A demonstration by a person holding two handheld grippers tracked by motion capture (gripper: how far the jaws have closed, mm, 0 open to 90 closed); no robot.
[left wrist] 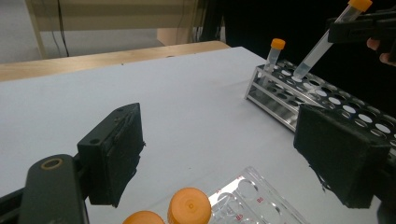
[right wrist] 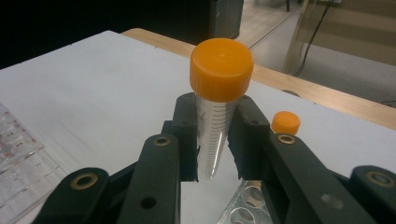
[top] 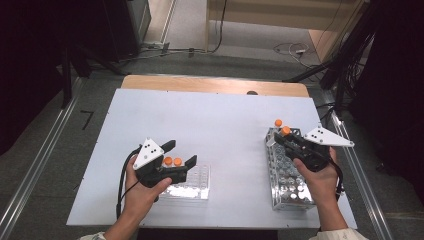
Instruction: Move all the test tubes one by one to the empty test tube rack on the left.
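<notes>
White table is carrying two racks, well apart. Metal rack is sitting at the right, one capped tube standing in its far corner. Clear rack is holding two orange-capped tubes at the left. Right gripper is pinching a tilted tube above the metal rack's far end. Left gripper is hanging spread around the clear rack's tubes, not touching them.

Your right claw is clamping an orange-capped centrifuge tube below its cap, above the white worktop; a second orange cap is showing just behind.
</notes>
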